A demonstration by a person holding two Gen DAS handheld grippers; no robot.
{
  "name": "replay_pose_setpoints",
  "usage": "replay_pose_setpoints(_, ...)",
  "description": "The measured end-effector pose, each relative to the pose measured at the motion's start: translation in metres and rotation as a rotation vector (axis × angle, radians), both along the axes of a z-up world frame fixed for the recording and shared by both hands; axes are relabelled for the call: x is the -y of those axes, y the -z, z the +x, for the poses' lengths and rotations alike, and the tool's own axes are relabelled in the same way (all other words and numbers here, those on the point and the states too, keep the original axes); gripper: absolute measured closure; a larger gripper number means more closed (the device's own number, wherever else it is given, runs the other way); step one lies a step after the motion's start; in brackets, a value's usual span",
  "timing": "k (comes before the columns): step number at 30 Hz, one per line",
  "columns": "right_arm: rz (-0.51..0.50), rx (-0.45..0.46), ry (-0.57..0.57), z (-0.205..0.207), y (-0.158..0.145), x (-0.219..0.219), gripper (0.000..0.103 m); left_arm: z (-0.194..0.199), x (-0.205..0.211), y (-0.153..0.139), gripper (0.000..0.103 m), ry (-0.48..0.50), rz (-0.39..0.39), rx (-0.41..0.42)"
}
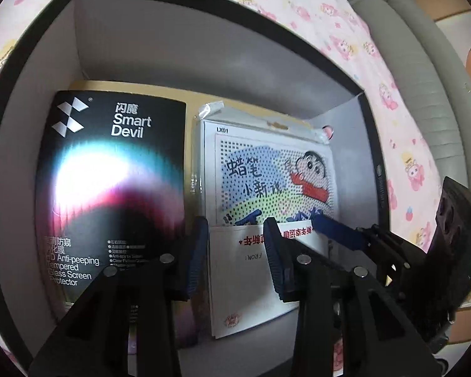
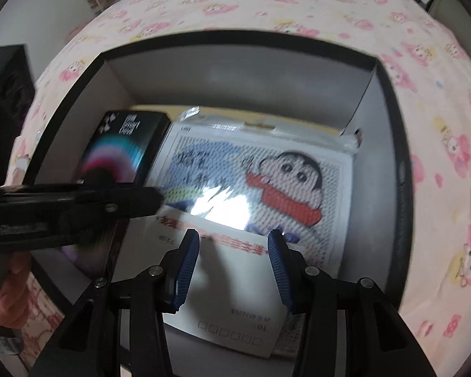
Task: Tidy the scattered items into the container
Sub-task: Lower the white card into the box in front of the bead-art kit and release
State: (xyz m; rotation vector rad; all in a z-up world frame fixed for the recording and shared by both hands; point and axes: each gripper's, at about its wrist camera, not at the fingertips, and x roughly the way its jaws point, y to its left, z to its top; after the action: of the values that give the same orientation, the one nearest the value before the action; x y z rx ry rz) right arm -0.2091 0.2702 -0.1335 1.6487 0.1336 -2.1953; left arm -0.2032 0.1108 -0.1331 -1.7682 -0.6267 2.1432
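Hovering over box (image 1: 62, 62) on bed | left tongs (image 1: 235, 251) parted, empty, above white envelope (image 1: 241, 289) | right tongs (image 2: 234, 270) parted, empty

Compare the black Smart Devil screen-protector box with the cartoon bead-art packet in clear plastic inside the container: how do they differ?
The black Smart Devil screen-protector box is dark with a glowing rainbow print; the cartoon bead-art packet is pale with a dotted cartoon boy. The box is bare card, while the packet sits in a glossy clear sleeve. A white envelope overlaps the packet, not the box. Both lie flat, side by side, in the container.
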Motion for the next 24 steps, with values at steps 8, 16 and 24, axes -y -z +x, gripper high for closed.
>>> replay_pose_setpoints(8, -0.089, -0.002, 0.064, 0.022, -0.009, -0.008, 0.061, 0.013, 0.016, -0.014, 0.064, -0.016, 0.032, -0.049)
replay_pose_setpoints(16, -0.196, 0.067, 0.142, 0.008, -0.005, -0.021, 0.061, 0.015, 0.0, 0.004, 0.065, 0.036, 0.108, 0.027)
replay_pose_setpoints(24, -0.167, -0.114, 0.22, 0.038, -0.042, -0.024, 0.06, 0.05, 0.007, -0.049, 0.061, 0.038, -0.029, -0.164)
